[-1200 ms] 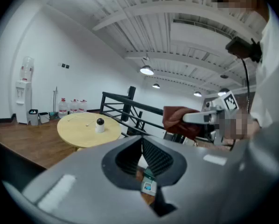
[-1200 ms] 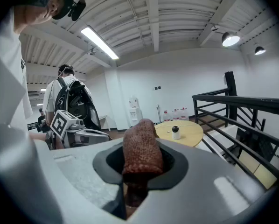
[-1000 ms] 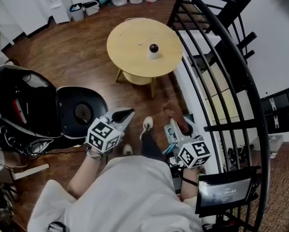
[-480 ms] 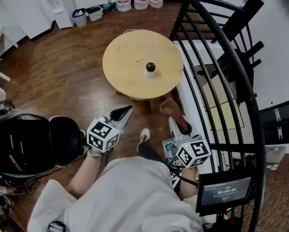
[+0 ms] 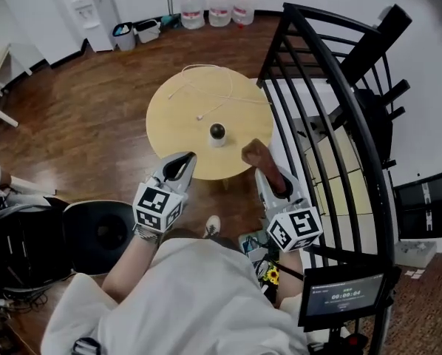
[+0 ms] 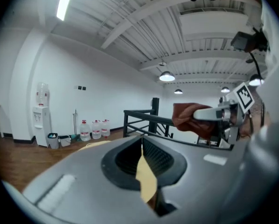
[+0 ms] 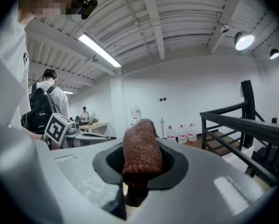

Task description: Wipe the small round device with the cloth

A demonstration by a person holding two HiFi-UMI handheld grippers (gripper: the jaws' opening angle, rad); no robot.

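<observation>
The cloth point(image 5: 256, 154) is a rusty red-brown knit. The small round device point(image 5: 217, 133) is black over a white base, on a pale yellow tabletop point(image 5: 173, 128). The floor point(image 5: 88, 124) is dark brown planks; the railing point(image 6: 155, 107) black.

Your head camera looks steeply down on the table point(image 5: 169, 132), left gripper point(image 5: 182, 161) and right gripper point(image 5: 261, 170) cameras face level along their jaws, all share the water bottles point(image 5: 217, 6).

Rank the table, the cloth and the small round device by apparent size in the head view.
1. table
2. cloth
3. small round device
The cloth is nearer the camera, so ranks two and three are unsure.
</observation>
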